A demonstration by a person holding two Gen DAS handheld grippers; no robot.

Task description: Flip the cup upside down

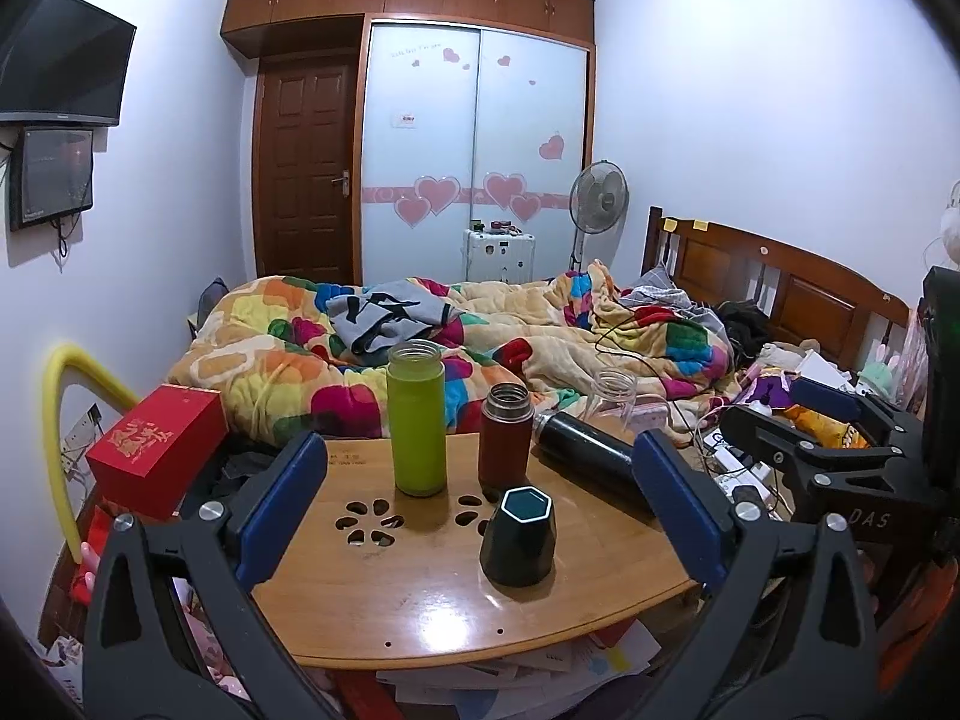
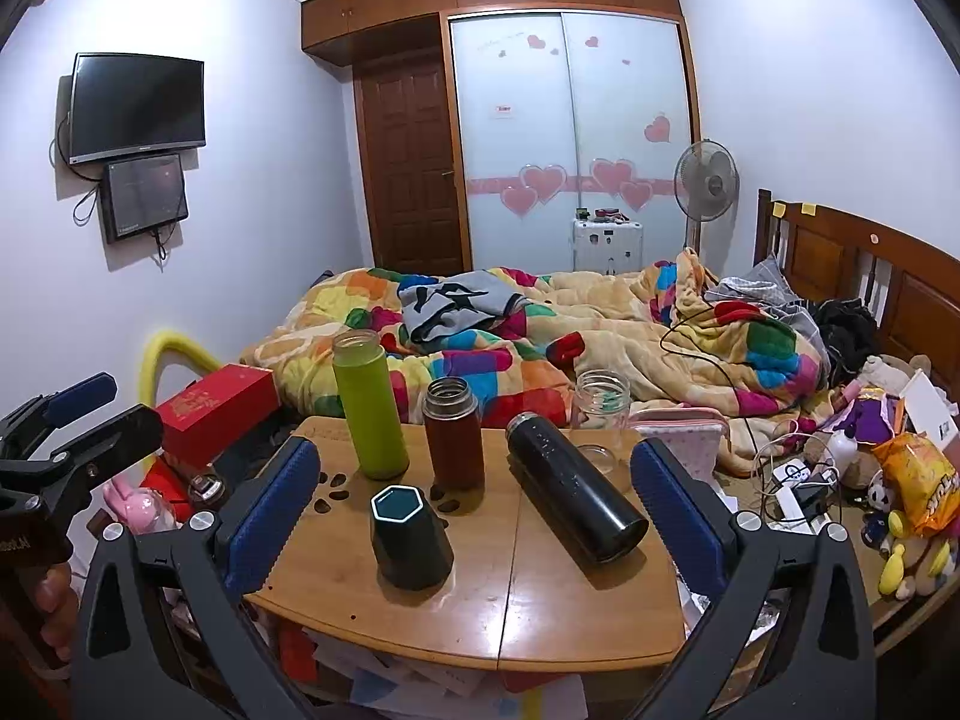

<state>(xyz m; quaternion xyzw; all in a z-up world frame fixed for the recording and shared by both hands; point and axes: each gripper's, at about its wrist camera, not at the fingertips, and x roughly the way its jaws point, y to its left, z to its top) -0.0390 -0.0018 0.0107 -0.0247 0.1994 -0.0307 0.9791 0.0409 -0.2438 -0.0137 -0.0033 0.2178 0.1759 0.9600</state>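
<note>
A dark green hexagonal cup [image 1: 518, 536] stands upright on the small wooden table [image 1: 420, 606], its mouth up; it also shows in the right wrist view [image 2: 410, 539]. A green bottle [image 1: 416, 418], a brown flask [image 1: 506, 435] and a clear glass jar [image 2: 602, 420] stand behind it. A black flask [image 2: 570, 495] lies on its side. My left gripper [image 1: 480, 504] is open, held just short of the cup. My right gripper [image 2: 474, 498] is open above the table's near edge. Neither holds anything.
A red box [image 1: 157, 451] sits left of the table. A bed with a colourful blanket [image 1: 480, 348] lies behind. Cables, toys and a snack bag [image 2: 918, 480] clutter the right side. Papers lie under the table.
</note>
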